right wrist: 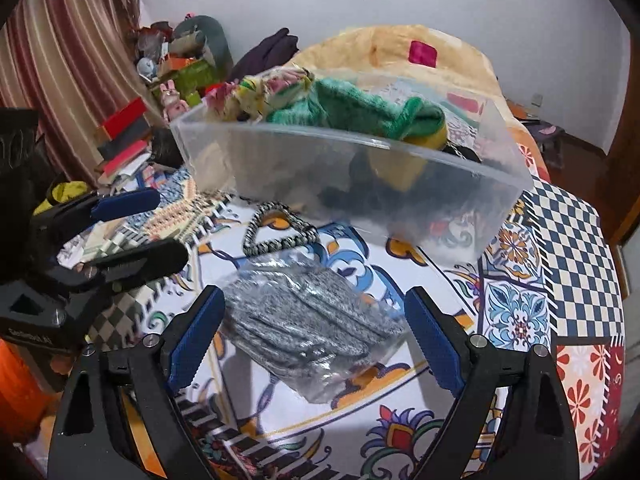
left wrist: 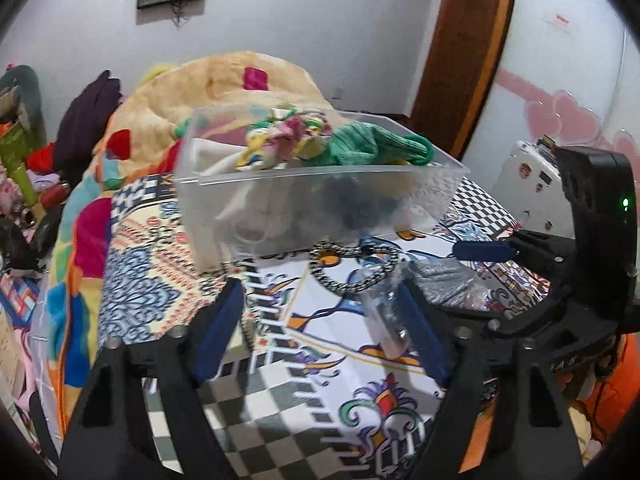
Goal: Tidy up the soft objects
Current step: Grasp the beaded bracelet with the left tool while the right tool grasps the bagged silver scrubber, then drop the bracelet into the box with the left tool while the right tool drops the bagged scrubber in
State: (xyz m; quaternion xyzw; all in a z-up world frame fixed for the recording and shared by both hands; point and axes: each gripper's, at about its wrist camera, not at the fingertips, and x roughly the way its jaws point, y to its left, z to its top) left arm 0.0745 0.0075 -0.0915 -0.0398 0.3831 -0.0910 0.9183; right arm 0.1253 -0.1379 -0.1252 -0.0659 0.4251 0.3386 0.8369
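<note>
A clear plastic bin (left wrist: 316, 208) (right wrist: 500, 184) stands on the patterned bedspread, holding a green knit item (left wrist: 372, 146) (right wrist: 360, 110), a floral cloth (left wrist: 280, 140) (right wrist: 260, 88) and dark things. In front of it lie a black-and-white braided loop (left wrist: 352, 268) (right wrist: 276, 232) and a grey knit item in a clear bag (right wrist: 308, 320) (left wrist: 444, 284). My right gripper (right wrist: 316, 312) is open, its jaws on either side of the bagged grey knit. My left gripper (left wrist: 320, 304) is open and empty above the bedspread, just short of the braided loop.
A heaped colourful blanket (left wrist: 224, 88) (right wrist: 400, 48) lies behind the bin. Clutter of boxes and toys (right wrist: 160, 92) stands at the bedside on the left. A white appliance (left wrist: 532, 188) and a wooden door (left wrist: 468, 40) are at the right.
</note>
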